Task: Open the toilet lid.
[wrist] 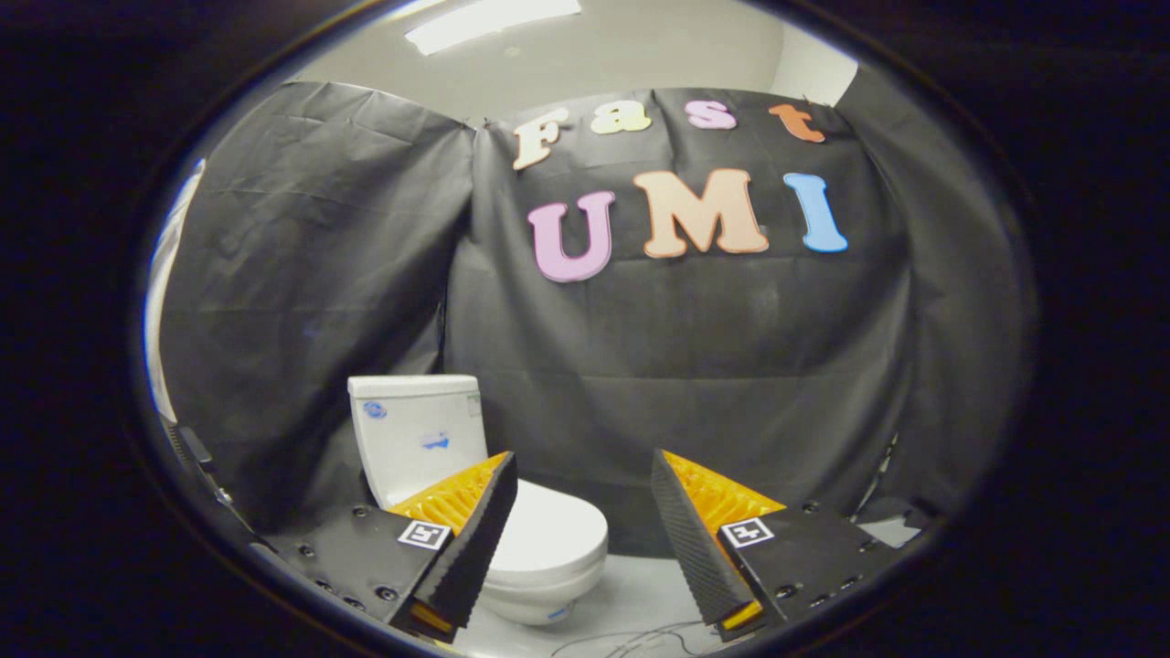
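Gripper view: the gripper point(583, 539) sits at the bottom centre, fingers spread wide and empty — released, presumably ready to approach. The toilet point(430, 439) stands lower left; its lid point(553, 528) lies flat and closed, partly behind the left finger point(475, 539), well short of contact.

Cloth-walled test booth with toilet point(512, 512)

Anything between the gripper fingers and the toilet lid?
Nothing: in the gripper view the open gripper is short of the closed toilet lid, with only bare floor ahead.
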A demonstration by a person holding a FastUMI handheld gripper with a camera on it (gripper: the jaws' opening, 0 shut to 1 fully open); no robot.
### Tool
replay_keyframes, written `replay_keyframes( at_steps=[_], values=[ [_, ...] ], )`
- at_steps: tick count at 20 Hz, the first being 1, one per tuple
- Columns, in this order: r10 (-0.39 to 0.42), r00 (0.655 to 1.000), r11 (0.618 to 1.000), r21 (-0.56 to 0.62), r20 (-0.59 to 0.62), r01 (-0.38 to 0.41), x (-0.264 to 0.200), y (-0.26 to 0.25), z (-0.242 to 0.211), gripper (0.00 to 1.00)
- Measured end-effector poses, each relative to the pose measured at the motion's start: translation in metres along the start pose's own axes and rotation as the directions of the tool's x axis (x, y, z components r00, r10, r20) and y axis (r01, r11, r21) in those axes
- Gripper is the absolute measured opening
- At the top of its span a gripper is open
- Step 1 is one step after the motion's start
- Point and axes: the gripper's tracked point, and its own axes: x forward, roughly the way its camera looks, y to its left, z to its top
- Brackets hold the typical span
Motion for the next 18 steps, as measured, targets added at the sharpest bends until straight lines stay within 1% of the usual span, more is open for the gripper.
replay_keyframes(
  at_steps=[2, 3, 6, 11, 12, 15, 17, 18],
  values=[
    [-0.043, 0.998, 0.999, 0.025, 0.053, 0.041, 0.018, 0.008, 0.002, 0.92],
    [-0.052, 0.996, 0.998, 0.038, 0.078, 0.049, 0.026, 0.017, 0.002, 0.91],
    [-0.127, 0.983, 0.989, 0.090, 0.134, 0.116, 0.043, 0.032, 0.001, 0.91],
    [-0.277, 0.945, 0.948, 0.209, 0.173, 0.240, 0.066, 0.048, -0.011, 0.86],
    [-0.307, 0.936, 0.935, 0.238, 0.172, 0.263, 0.069, 0.051, -0.016, 0.85],
    [-0.404, 0.903, 0.871, 0.362, 0.145, 0.332, 0.075, 0.053, -0.036, 0.81],
    [-0.439, 0.888, 0.826, 0.451, 0.137, 0.339, 0.074, 0.062, -0.051, 0.79],
    [-0.464, 0.876, 0.794, 0.501, 0.133, 0.344, 0.074, 0.063, -0.058, 0.78]
  ],
)
